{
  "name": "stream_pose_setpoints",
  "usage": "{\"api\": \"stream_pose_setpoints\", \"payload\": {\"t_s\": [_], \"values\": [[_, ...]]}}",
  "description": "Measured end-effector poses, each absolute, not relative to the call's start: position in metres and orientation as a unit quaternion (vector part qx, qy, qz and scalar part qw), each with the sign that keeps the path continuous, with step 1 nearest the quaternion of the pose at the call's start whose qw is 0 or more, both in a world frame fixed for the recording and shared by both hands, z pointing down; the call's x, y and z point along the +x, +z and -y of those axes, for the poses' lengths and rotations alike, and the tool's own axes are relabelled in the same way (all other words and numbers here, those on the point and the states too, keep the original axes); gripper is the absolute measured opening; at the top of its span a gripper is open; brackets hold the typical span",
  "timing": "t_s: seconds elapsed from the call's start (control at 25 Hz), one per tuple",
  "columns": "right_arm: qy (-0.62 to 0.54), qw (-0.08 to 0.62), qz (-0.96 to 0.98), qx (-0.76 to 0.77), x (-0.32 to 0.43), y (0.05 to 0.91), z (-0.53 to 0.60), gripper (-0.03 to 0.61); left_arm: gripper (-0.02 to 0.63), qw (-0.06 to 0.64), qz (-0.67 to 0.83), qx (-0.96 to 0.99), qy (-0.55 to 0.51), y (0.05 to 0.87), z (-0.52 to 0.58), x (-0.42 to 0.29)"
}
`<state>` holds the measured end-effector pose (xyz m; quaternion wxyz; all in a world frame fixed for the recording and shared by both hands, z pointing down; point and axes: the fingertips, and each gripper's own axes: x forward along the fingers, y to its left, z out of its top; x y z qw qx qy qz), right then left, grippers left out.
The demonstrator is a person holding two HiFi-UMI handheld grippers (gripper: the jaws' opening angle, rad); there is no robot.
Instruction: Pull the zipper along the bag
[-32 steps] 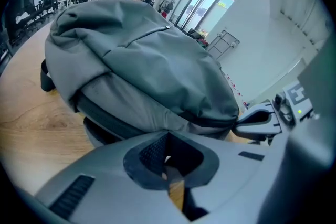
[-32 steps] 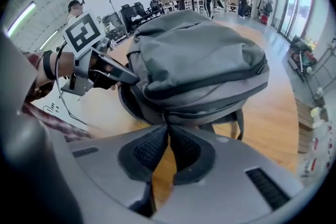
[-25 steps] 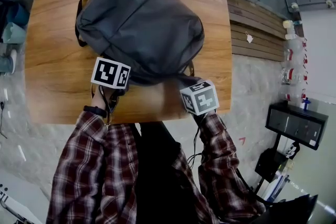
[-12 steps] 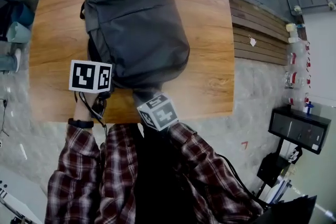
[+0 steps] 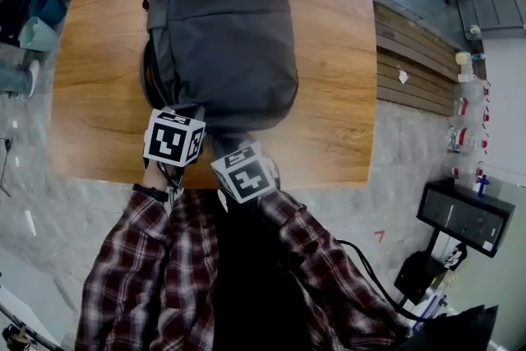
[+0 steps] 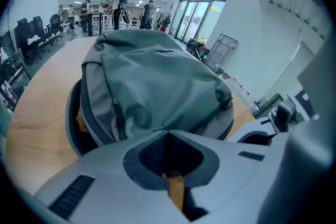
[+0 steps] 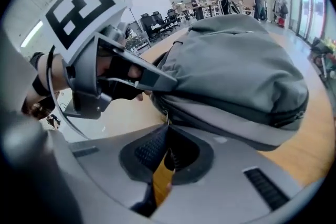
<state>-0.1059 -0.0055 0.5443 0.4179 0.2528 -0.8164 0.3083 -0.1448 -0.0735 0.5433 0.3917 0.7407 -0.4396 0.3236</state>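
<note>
A dark grey backpack (image 5: 222, 45) lies on the wooden table (image 5: 329, 53), its near end at the table's front edge. Along its left side a dark gap (image 6: 73, 113) shows something orange inside. My left gripper (image 5: 191, 114) is shut on the fabric at the bag's near left corner (image 6: 168, 132). It also shows in the right gripper view (image 7: 159, 81). Just to its right, my right gripper (image 5: 238, 142) is shut, and a small metal zipper pull (image 7: 167, 115) runs down into its closed tips (image 7: 168, 126).
The table's front edge (image 5: 312, 181) is right under both grippers. Grey floor lies beyond, with a wooden platform (image 5: 419, 70) to the right and a black cabinet (image 5: 464, 218) lower right. People stand far off in the hall.
The backpack has turned from a diagonal lie to straight along the table. My right gripper has moved left and now sits close beside the left one at the bag's near end.
</note>
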Motion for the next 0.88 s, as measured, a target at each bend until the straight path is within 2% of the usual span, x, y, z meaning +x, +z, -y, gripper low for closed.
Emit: {"api": "stream_pose_setpoints", "payload": {"t_s": [0.2, 0.48, 0.68, 0.88], "values": [[0.283, 0.445, 0.806, 0.269, -0.054, 0.543, 0.013, 0.011, 0.006, 0.398, 0.427, 0.745, 0.323, 0.542, 0.071, -0.147], [0.286, 0.455, 0.768, 0.347, 0.067, 0.556, 0.065, 0.015, 0.007, 0.406, 0.416, 0.746, 0.324, 0.543, 0.07, -0.15], [0.274, 0.465, 0.781, 0.315, 0.065, 0.556, 0.07, 0.011, 0.007, 0.381, 0.417, 0.75, 0.344, 0.543, 0.074, -0.154], [0.295, 0.451, 0.792, 0.287, 0.041, 0.548, 0.019, 0.009, 0.008, 0.308, 0.413, 0.75, 0.415, 0.546, 0.103, -0.167]]}}
